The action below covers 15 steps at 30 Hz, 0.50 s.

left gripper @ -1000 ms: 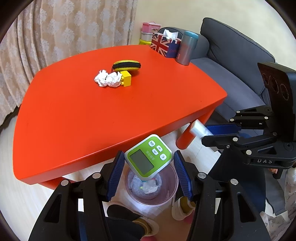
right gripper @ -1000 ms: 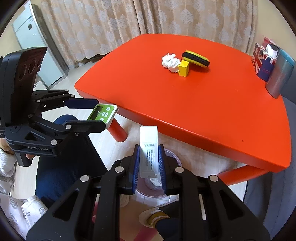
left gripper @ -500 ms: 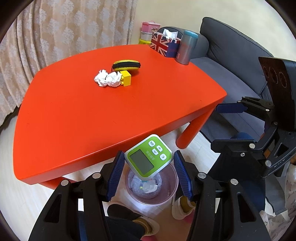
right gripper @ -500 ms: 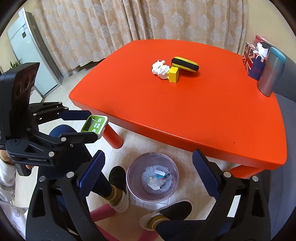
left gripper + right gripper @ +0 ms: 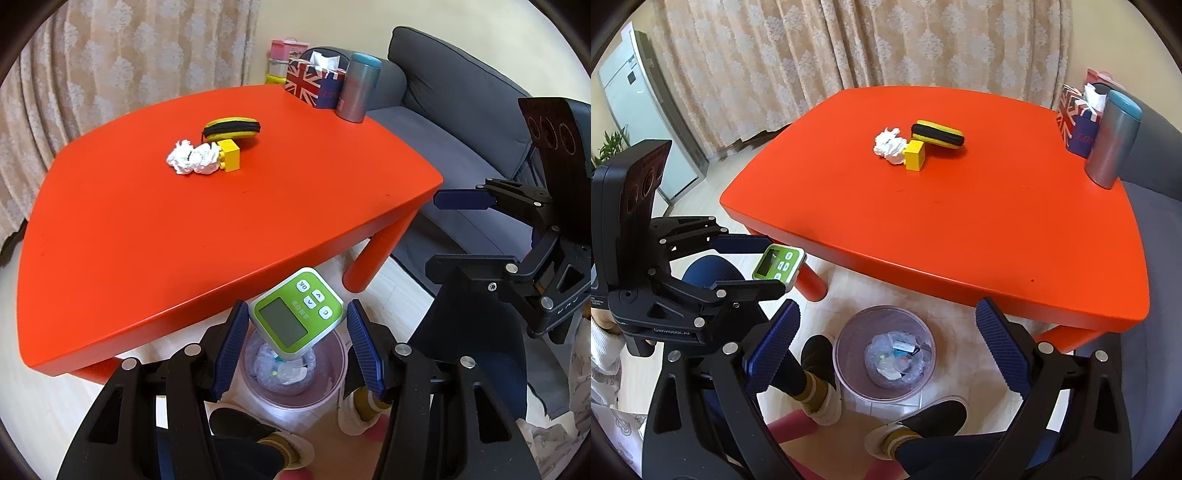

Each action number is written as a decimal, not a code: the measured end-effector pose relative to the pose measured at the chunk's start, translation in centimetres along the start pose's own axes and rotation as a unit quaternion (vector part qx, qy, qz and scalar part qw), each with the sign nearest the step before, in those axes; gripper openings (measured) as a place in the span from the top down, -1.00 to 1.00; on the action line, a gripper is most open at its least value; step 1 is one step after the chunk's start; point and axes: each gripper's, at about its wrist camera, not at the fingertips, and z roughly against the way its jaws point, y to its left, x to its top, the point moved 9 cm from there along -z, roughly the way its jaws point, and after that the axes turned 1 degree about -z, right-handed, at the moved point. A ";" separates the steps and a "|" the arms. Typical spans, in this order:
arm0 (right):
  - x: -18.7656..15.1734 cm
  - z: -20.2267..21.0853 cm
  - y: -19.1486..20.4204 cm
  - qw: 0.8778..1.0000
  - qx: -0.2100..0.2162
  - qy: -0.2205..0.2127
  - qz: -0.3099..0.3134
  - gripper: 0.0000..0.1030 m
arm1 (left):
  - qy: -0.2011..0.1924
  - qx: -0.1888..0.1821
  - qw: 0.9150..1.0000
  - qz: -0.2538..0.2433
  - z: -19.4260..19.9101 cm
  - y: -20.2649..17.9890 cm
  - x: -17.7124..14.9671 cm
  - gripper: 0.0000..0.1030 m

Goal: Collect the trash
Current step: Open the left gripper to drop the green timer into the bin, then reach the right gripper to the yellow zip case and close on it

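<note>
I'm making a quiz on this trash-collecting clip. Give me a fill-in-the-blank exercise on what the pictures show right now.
1. The left gripper holds a green ____.
2. The right gripper hangs empty over the ____.
3. The yellow block touches the crumpled ____ on the table.
4. The tissue box stands beside a grey ____.

Missing words: timer; bin; paper; flask
</note>
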 end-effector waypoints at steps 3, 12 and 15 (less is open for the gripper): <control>-0.1 0.2 -0.3 1.000 -0.002 -0.002 -0.002 -0.83 | -0.001 -0.003 1.000 -0.002 -0.1 -0.3 0.2 -0.05; 0.1 0.6 -1.1 1.000 -0.007 -0.007 -0.011 -0.84 | -0.026 0.005 1.000 0.008 0.4 -0.1 1.4 -0.84; 0.0 0.7 -1.2 1.000 -0.007 -0.007 -0.012 -0.84 | -0.027 0.015 0.999 0.009 0.5 0.2 1.4 -0.85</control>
